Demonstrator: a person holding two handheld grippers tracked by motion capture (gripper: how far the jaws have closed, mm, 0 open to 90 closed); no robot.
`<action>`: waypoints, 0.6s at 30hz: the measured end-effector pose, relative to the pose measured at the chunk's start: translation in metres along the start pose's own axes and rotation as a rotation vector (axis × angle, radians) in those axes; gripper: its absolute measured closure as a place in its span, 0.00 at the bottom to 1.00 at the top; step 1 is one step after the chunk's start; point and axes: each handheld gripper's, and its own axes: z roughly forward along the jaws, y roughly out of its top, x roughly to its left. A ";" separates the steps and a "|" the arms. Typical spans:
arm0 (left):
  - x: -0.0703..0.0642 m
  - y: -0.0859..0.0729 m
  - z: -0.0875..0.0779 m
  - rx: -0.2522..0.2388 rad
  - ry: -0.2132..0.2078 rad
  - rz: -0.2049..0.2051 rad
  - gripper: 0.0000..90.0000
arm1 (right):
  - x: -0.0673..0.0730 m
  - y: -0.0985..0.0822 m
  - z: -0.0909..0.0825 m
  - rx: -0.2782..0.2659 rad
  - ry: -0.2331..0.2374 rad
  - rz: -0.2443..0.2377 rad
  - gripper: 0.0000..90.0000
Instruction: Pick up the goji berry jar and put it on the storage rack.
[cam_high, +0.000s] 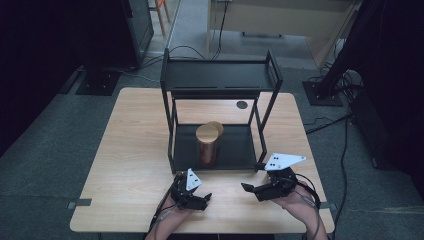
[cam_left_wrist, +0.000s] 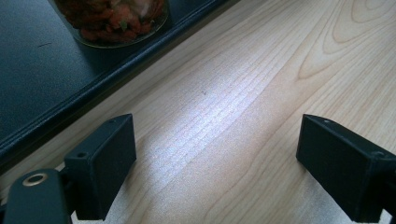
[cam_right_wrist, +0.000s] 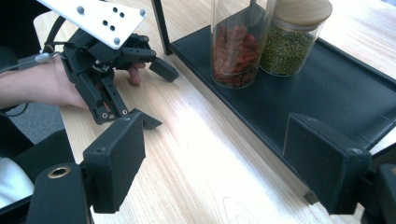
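Standing upright on the rack's lower shelf (cam_high: 235, 145), the red-filled jar (cam_high: 207, 145) points its long axis vertically. Both claws, left claw (cam_high: 200, 198) and right claw (cam_high: 252, 189), are open and empty. The right gripper view reveals a green-filled jar (cam_right_wrist: 289, 46) behind it.

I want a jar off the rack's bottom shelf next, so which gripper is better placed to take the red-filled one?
Left, probably. The left gripper, open, sits just in front of the red-filled jar; the right gripper, also open, is off to the side.

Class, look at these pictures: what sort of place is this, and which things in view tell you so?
Probably a lab or workshop set up for recording. A light wooden table stands on grey carpet, loose black cables trail across the floor, and black equipment stands flank it.
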 end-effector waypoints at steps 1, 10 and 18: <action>0.000 0.000 0.000 0.000 0.000 0.000 0.14 | 0.000 0.000 -0.001 0.002 0.000 0.000 0.23; 0.000 0.000 0.000 0.000 0.001 -0.001 0.14 | 0.000 -0.001 -0.007 0.015 0.003 -0.009 0.23; 0.000 0.000 0.000 0.001 0.000 -0.003 0.14 | -0.001 -0.002 -0.014 0.019 0.003 -0.009 0.23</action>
